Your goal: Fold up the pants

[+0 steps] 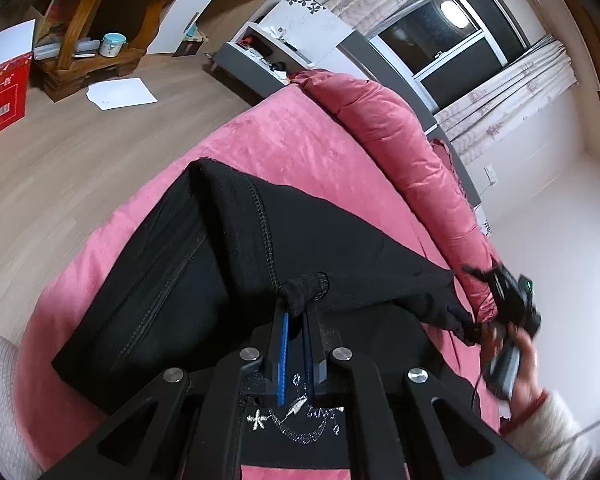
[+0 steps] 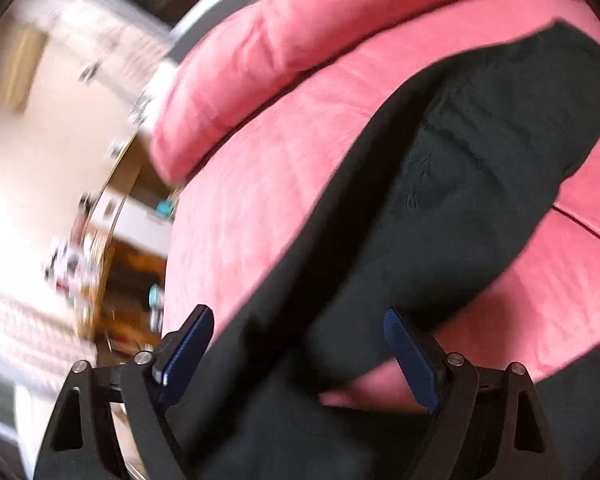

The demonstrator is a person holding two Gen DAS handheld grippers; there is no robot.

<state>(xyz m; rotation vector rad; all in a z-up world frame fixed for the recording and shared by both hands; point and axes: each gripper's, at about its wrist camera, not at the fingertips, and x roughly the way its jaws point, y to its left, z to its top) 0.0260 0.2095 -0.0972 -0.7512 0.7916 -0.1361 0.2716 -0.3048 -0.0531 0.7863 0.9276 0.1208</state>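
While we inspect: black pants (image 1: 228, 248) lie on pink bed (image 1: 284, 136).
Left gripper (image 1: 298, 312): fingers clenched on bunched fabric, 12 o'clock.
Right gripper (image 2: 300, 344): fingers spread, released.
Risk: we judge one-point hold lets fold sag.

A: What's under everything?
B: A pink bedspread (image 1: 292, 148), with a rolled pink duvet (image 1: 384, 128) along its far edge.
A: And on the wooden floor (image 1: 60, 168)?
B: A white sheet of paper (image 1: 122, 93), a red cardboard box (image 1: 4, 96) and a wooden table (image 1: 100, 12) whose lower shelf holds a teal-lidded jar (image 1: 113, 44).
A: Beyond the bed?
B: A dark window (image 1: 448, 40) between patterned curtains (image 1: 512, 96).
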